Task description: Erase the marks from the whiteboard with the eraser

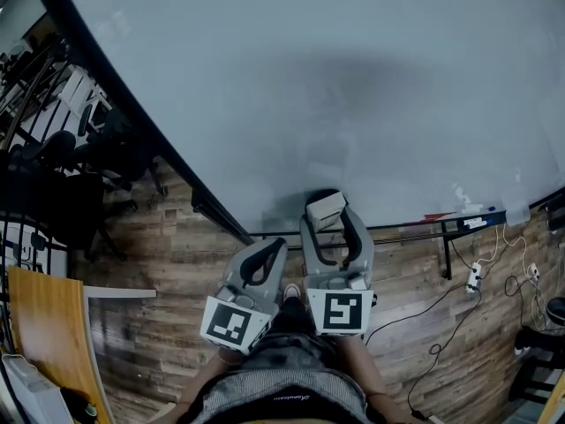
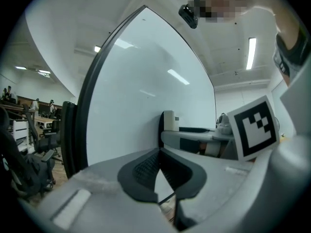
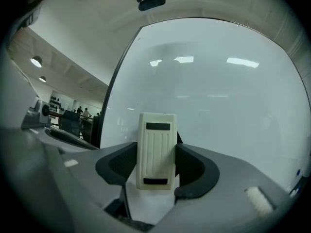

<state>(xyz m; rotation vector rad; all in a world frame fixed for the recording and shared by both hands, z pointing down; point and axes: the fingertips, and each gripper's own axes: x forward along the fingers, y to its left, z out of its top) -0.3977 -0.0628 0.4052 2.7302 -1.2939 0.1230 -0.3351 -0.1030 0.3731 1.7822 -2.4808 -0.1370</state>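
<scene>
At the left, the left gripper (image 1: 267, 254) hangs low by the whiteboard's (image 1: 291, 78) dark frame, its jaws pressed together with nothing between them, as the left gripper view confirms (image 2: 159, 153). Just beside it, the right gripper (image 1: 331, 232) pinches the pale eraser (image 1: 325, 208) by its two long sides. The right gripper view shows the ribbed back facing the camera (image 3: 156, 149) and the upper half standing clear above the jaws. The eraser sits at the board's lower edge, felt side toward it; whether it actually touches is unclear. No distinct marks show, only a greyish patch higher up that may be smear or shadow. The likely trouble is the grip: held low, the eraser could pivot or slip out under hard wiping pressure. Further right, a sweep along the bottom could knock the markers off the tray (image 1: 441, 226).
</scene>
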